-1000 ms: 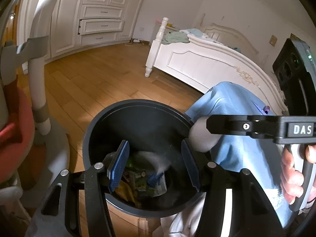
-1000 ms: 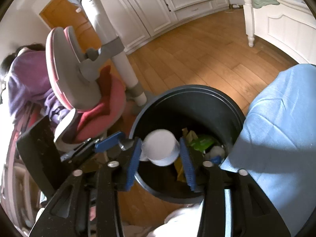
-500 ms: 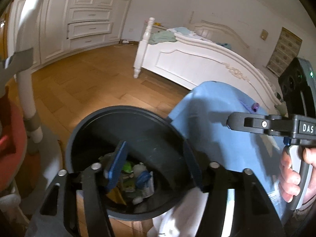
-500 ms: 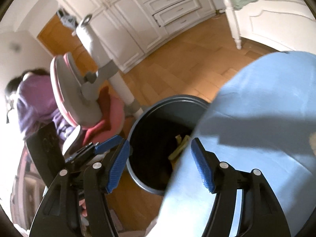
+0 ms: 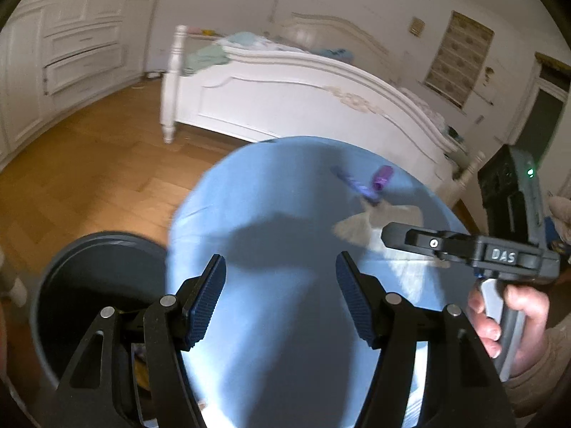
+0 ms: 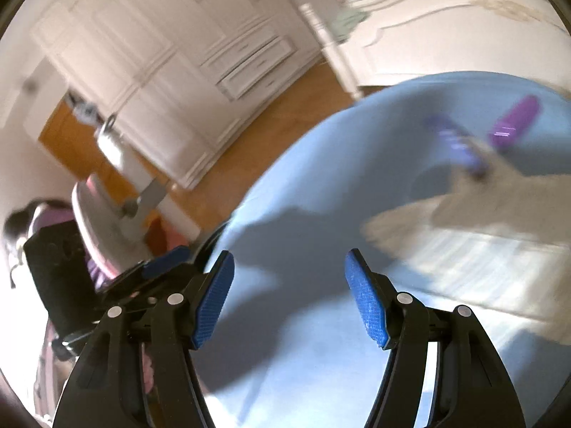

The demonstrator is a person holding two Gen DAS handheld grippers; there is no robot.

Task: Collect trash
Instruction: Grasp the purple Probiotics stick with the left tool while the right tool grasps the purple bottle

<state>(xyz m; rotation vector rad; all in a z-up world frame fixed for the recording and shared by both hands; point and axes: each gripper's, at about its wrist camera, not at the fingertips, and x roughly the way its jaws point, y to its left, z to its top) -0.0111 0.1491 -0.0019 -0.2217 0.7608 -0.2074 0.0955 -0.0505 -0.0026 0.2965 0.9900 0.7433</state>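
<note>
My left gripper (image 5: 280,285) hangs over the near side of a round table with a blue cloth (image 5: 285,192); its jaws are opening and nothing is between them. The dark trash bin (image 5: 71,278) stands below at its left, with litter dimly visible inside. Farther across the cloth lie a purple wrapper (image 5: 353,183), a purple tube (image 5: 382,176) and a crumpled beige paper (image 5: 371,223). My right gripper (image 6: 289,296) is open and empty above the same cloth (image 6: 321,249), with the wrapper (image 6: 460,146), tube (image 6: 515,121) and paper (image 6: 446,214) ahead to its right, all blurred.
A white bed (image 5: 303,96) stands behind the table, and white cabinets (image 6: 178,82) line the far wall over a wooden floor (image 5: 89,164). A pink chair (image 6: 92,214) and a person in purple (image 6: 46,214) are left of the bin. A hand (image 5: 506,317) holds the right gripper (image 5: 410,237).
Both grippers have swung right from above the bin to above the blue table. The white cup between the right jaws is gone from them. Both pairs of jaws stand wider.
</note>
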